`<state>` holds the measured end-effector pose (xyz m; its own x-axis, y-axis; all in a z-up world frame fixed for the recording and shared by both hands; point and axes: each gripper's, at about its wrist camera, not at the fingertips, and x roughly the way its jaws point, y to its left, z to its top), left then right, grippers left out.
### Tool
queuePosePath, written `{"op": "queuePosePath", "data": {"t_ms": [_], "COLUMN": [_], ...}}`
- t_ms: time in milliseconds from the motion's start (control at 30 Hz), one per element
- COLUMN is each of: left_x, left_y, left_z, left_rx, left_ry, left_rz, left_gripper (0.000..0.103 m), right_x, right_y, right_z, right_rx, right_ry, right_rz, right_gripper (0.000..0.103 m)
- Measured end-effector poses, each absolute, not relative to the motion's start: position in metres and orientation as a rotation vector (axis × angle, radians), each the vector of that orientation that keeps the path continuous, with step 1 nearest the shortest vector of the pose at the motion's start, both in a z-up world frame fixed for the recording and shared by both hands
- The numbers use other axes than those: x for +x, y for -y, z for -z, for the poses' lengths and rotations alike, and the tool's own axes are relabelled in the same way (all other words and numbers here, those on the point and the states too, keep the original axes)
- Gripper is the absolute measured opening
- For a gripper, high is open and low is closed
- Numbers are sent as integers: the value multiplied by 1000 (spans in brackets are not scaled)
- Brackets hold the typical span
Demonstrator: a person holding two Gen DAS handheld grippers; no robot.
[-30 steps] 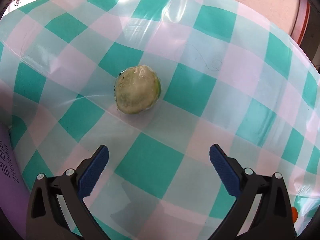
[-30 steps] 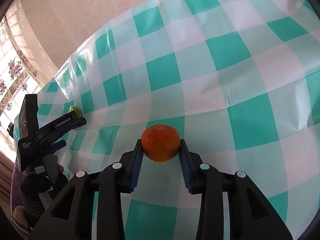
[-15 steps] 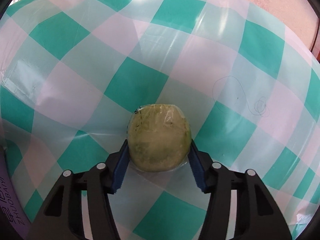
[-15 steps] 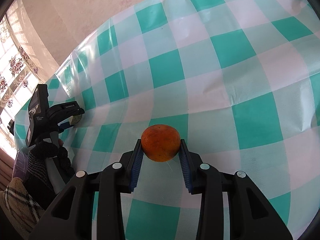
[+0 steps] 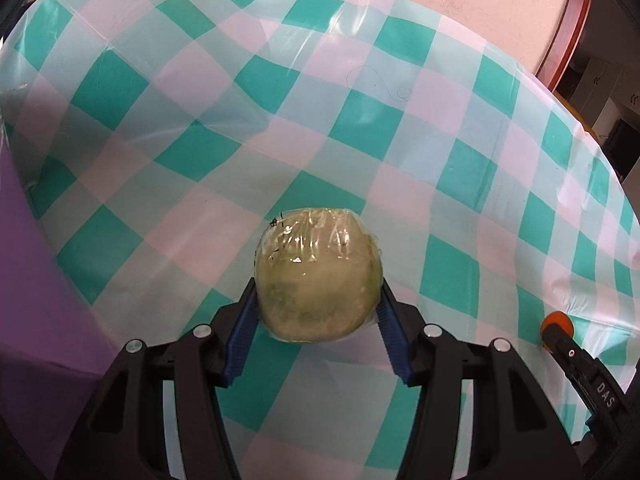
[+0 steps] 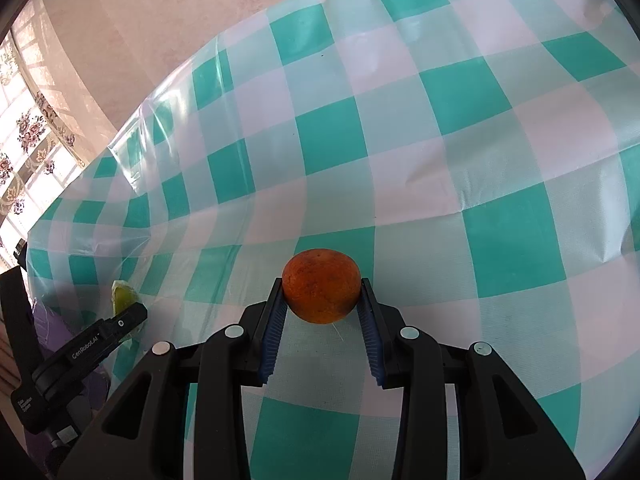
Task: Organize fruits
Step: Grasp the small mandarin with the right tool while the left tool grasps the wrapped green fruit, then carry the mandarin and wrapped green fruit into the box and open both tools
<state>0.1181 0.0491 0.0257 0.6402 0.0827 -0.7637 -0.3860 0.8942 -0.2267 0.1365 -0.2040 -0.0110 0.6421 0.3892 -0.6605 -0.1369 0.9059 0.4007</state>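
My left gripper (image 5: 318, 312) is shut on a pale green fruit wrapped in clear film (image 5: 318, 274), holding it a little above the green-and-white checked tablecloth (image 5: 360, 120). In the right wrist view my right gripper (image 6: 320, 300) is shut on an orange (image 6: 320, 286), its blue pads pressing both sides just over the cloth (image 6: 440, 140). The same green fruit (image 6: 122, 296) shows at the left of that view, partly hidden behind the black left gripper (image 6: 120, 326). The orange (image 5: 558, 322) peeks out at the right edge of the left wrist view.
A purple bag or sheet (image 5: 36, 300) lies at the left edge of the table. A thin loop of thread (image 5: 376, 84) rests on the cloth farther back. A pink wall (image 6: 160, 8) and a patterned window (image 6: 24, 140) lie beyond the table's far edge.
The left gripper moved up to the green fruit, closed its jaws on it and then carried it back toward the near left of the table. The right gripper stayed still, holding the orange.
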Motion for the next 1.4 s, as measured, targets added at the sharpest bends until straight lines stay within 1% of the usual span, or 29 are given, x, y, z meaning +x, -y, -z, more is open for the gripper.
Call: {"op": "queuePosePath", "data": {"t_ms": [67,100,267,367,533,967,1233,1400], "left_x": [92,73,27,12,-14,-67,-89,-100], "left_y": [-41,-49,-50,-51,-49,-32,-35,-30], "left_z": [-24,-19,-20,-20,-17,-22,-21,-29], "left_rx": [-370,-374,-422,-414,-415,-314,-306,-261], "left_ry": [-839,-833,-779,-756,-773,-756,-742,-689], "left_rz": [-261,-251,-212,-190,-118,53,82,91], "left_gripper": [56,56,56,56,56,56,56,56], "right_x": [136,136,131,129,119,17,-20,-35], "right_y": [204,205,208,210,210,177,161,160], "right_z": [11,11,8,9,9,10,13,9], "right_rx": [330,331,340,337,331,271,248,252], "right_ry": [-820,-820,-792,-790,-786,-781,-807,-778], "right_rz": [-303,-300,-281,-263,-235,-304,-357,-367], "right_gripper": [36,36,36,36,36,36,36,36]}}
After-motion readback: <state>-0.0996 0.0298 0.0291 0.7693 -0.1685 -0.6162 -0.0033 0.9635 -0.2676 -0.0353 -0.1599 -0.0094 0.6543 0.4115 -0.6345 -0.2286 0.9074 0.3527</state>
